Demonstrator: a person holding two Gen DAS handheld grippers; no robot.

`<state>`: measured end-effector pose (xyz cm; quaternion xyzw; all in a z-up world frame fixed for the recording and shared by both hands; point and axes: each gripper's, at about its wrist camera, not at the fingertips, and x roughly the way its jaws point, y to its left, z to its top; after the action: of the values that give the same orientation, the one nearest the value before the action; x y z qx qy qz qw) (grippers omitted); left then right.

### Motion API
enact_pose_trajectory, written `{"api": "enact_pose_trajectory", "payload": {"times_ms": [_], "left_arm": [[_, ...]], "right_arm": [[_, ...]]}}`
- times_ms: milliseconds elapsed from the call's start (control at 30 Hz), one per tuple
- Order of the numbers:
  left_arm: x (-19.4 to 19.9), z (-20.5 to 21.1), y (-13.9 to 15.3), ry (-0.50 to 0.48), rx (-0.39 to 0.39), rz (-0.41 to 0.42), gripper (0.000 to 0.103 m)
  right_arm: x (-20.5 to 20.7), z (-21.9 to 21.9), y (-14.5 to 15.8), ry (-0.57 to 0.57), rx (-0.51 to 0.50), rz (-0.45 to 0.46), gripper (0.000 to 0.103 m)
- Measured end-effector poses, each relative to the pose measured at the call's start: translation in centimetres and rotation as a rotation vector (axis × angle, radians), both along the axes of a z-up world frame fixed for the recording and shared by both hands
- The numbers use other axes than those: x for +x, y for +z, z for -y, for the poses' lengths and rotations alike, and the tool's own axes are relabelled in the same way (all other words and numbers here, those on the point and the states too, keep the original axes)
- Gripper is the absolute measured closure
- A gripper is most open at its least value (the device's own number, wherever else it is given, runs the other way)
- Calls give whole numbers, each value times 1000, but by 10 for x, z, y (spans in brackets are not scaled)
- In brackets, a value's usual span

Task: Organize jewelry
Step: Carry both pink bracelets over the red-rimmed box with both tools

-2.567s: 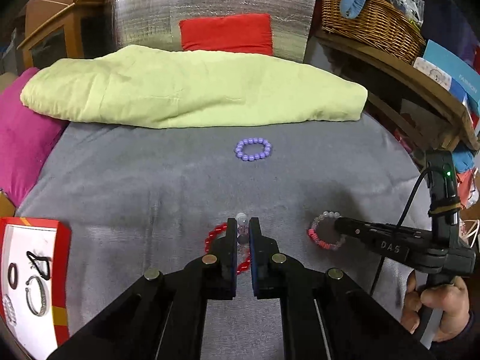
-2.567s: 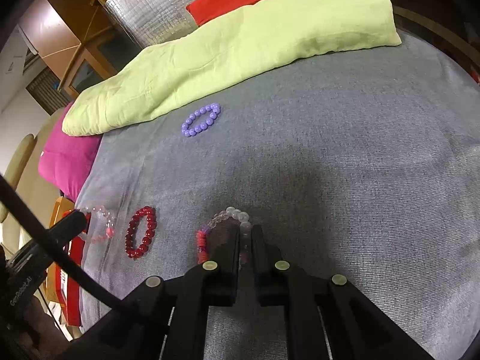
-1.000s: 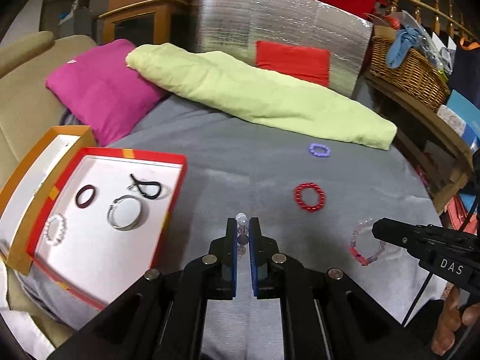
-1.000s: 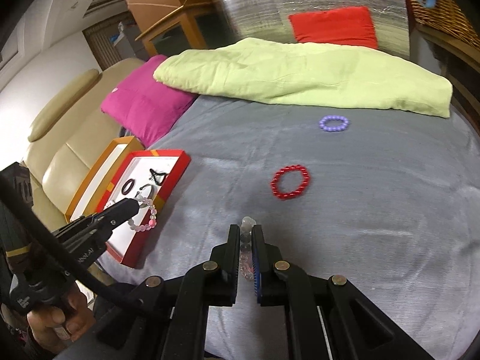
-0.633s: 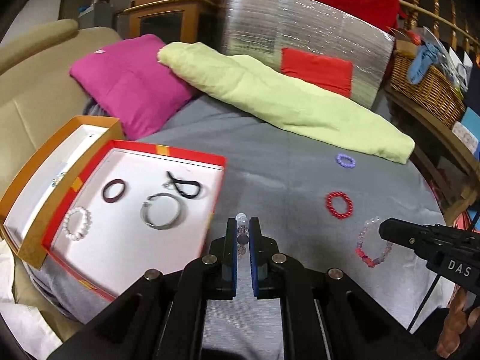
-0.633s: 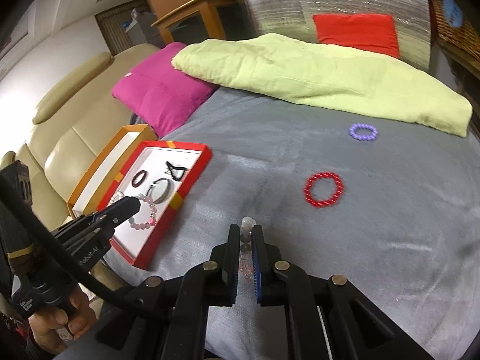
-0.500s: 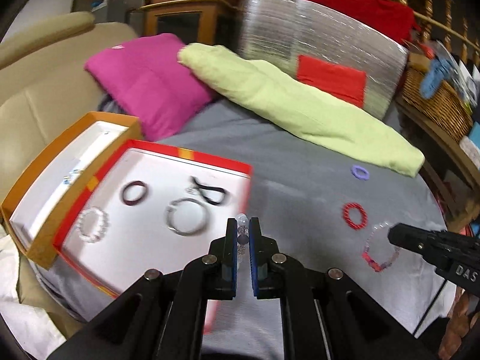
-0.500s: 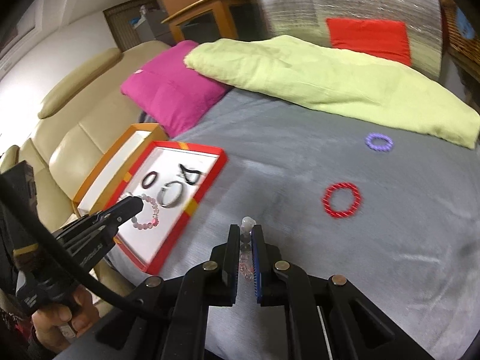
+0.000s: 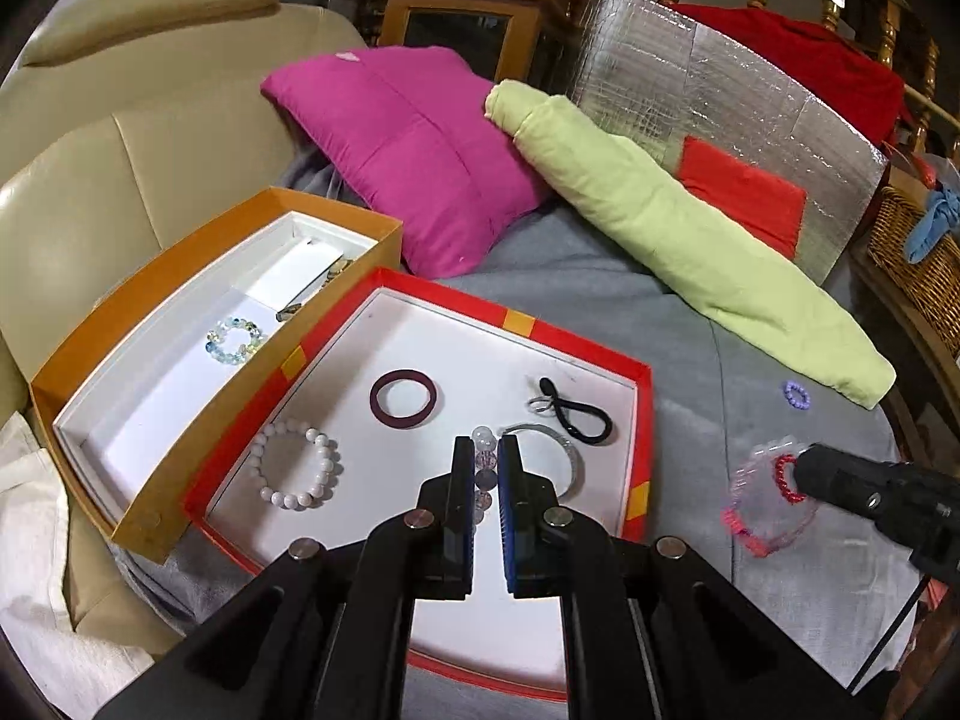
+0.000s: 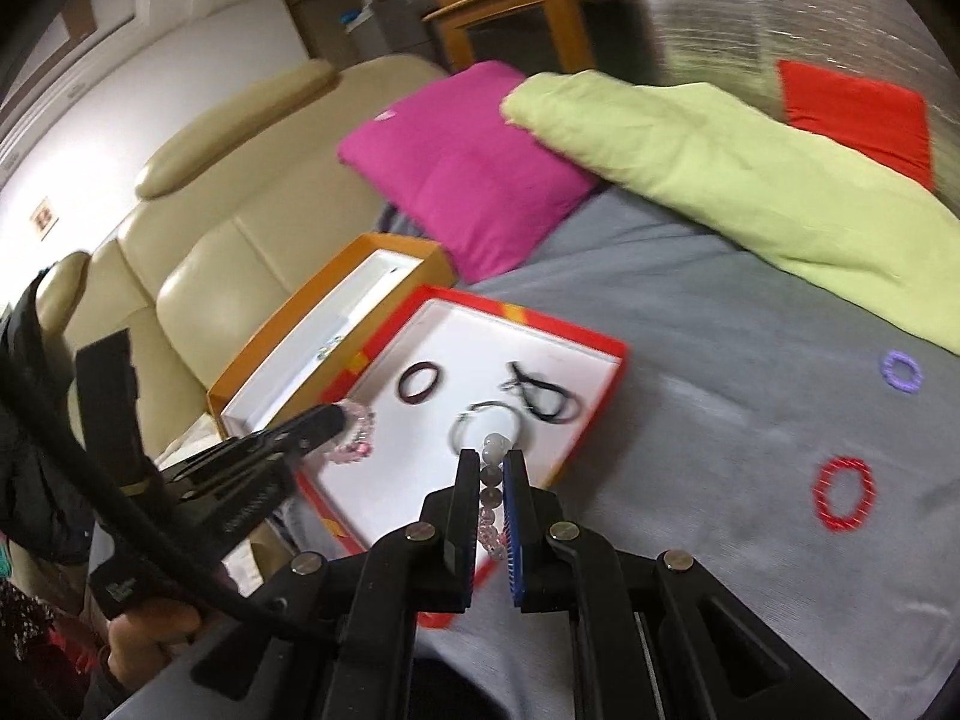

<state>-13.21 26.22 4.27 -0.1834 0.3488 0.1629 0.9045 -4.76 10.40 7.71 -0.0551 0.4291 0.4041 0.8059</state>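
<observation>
1. The jaws of the left gripper (image 9: 485, 462) were clamped on a pale pink beaded bracelet (image 9: 483, 455), which was held above the white floor of the red tray (image 9: 639, 420), near its middle.
2. The jaws of the right gripper (image 10: 492, 480) were clamped on a clear-and-pink beaded bracelet (image 10: 492, 498), which was held over the tray's near right edge.
3. Inside the red tray, a white bead bracelet (image 9: 297, 468) was seen toward the near left corner, a dark maroon bangle (image 9: 403, 399) toward the middle, a silver bangle (image 9: 564, 450) just right of the left gripper, and a black looped cord (image 9: 576, 414) near the far right corner.
4. An orange box (image 9: 78, 360) was set touching the tray's left edge, with a clear crystal bracelet (image 9: 235, 339) lying in it.
5. On the grey bed cover (image 10: 720, 360), a red bead bracelet (image 10: 843, 495) and a purple bead bracelet (image 10: 901, 371) were left well apart from the tray, toward the right side.
6. A magenta cushion (image 9: 408, 150) and a lime-green blanket (image 9: 690, 228) were laid along the far edge.
</observation>
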Motion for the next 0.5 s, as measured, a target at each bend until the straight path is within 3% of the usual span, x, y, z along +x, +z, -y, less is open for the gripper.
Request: {"api": "enact_pose_trajectory", "payload": {"times_ms": [500], "left_arm": [[12,-34,-46,-68,-96,-80,96]], "right_arm": [[16,-68,-73,74,-84,-168,95]]}}
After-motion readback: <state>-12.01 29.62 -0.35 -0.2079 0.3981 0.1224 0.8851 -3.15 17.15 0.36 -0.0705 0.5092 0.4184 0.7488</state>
